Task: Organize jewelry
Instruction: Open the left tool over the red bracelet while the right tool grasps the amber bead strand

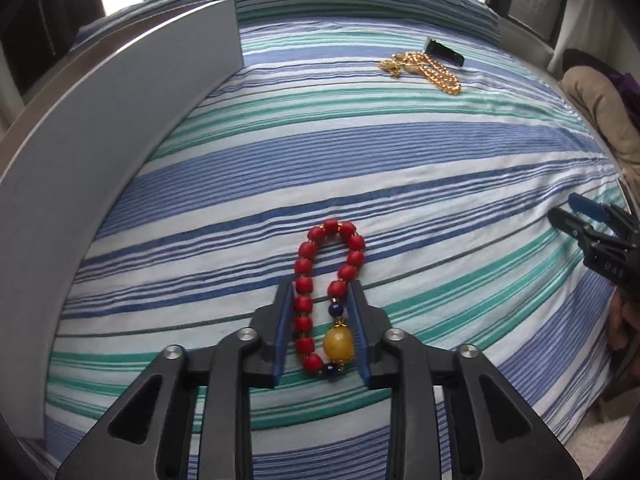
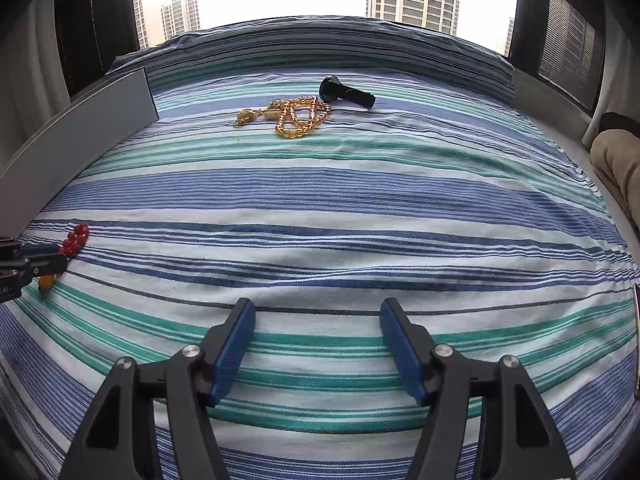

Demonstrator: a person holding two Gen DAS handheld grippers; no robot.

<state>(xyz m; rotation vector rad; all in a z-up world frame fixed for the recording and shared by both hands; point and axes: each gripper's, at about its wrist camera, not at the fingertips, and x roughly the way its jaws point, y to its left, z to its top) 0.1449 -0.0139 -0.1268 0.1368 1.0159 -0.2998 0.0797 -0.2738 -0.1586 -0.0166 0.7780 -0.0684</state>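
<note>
A bracelet [image 1: 320, 304] of red beads with one large yellow bead and small blue ones lies on the striped bedcover [image 1: 400, 168]. My left gripper [image 1: 320, 286] is shut on it, both blue pads pressing its sides into a narrow oval. The right wrist view shows that gripper [image 2: 36, 264] at the far left, red beads [image 2: 74, 238] sticking out past it. My right gripper [image 2: 317, 308] is open just above the cover with nothing between its fingers; it also shows at the right edge [image 1: 572, 216]. A gold chain [image 1: 428, 70] [image 2: 296, 116] lies far back.
A black cylinder [image 1: 446, 52] [image 2: 348, 94] lies just behind the gold chain. A tall grey panel [image 1: 100, 140] [image 2: 80, 148] runs along the left side of the bed. A beige cushion [image 1: 600, 120] [image 2: 616, 160] sits off the right edge. A window is behind.
</note>
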